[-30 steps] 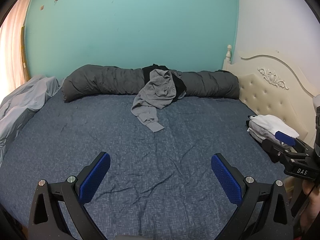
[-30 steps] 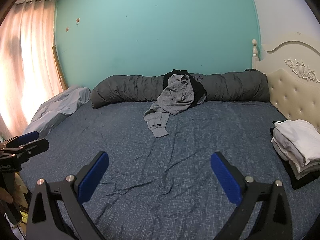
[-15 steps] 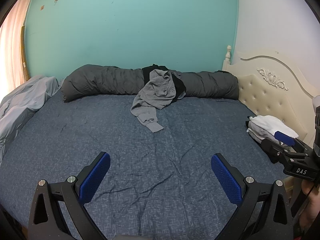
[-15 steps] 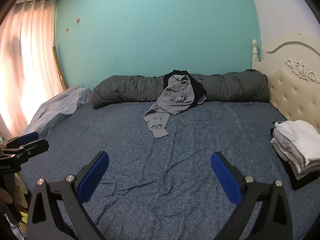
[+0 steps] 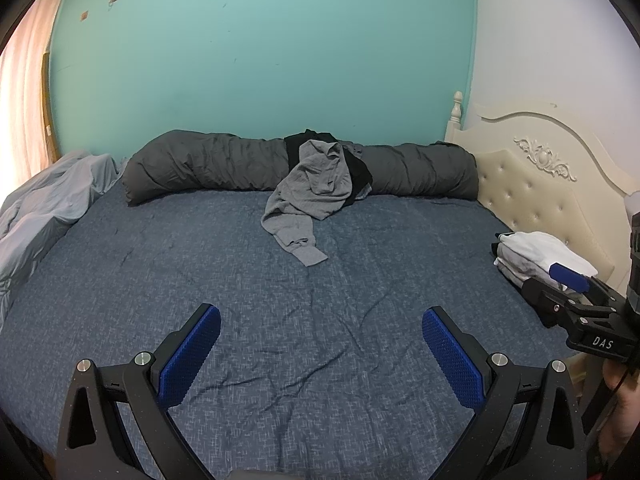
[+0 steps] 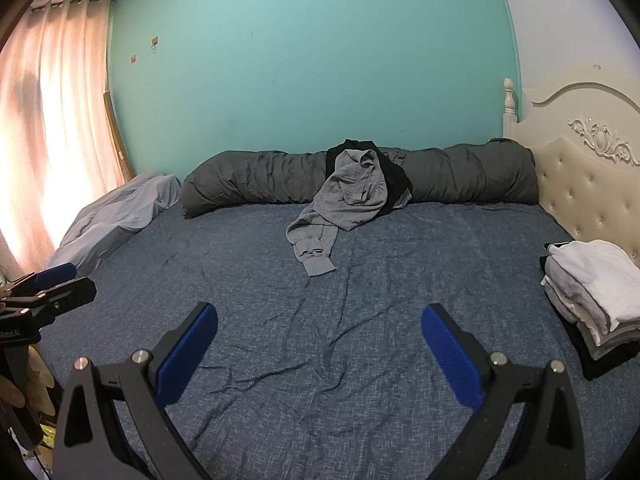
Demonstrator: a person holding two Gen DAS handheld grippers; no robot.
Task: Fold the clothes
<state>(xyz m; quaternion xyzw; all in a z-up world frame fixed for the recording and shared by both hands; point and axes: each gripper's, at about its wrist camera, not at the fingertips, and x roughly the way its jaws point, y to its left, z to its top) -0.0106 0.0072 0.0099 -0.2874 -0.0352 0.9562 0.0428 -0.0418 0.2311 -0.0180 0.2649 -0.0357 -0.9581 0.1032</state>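
Grey sweatshirt [image 5: 316, 188] lies crumpled at far side of bed [image 5: 280, 320], draped partly over dark rolled duvet [image 5: 200, 168] w/ a black garment [image 5: 358, 168] under it; one sleeve trails toward me, cuff [image 6: 319, 267] flat on the sheet. Looks soft, light, limp, so it'll sag and bunch if lifted by one point; I'd pinch cuff or hem, then shoulders w/ both tongs. Folded stack [image 6: 592, 292] sits near headboard [image 6: 592, 184], well apart. Left gripper [image 5: 320, 344] and right gripper [image 6: 318, 342] both gape wide, holding nothing, well short of the shirt. Vs. a sec ago: practically no change; left view's framing differs a touch.
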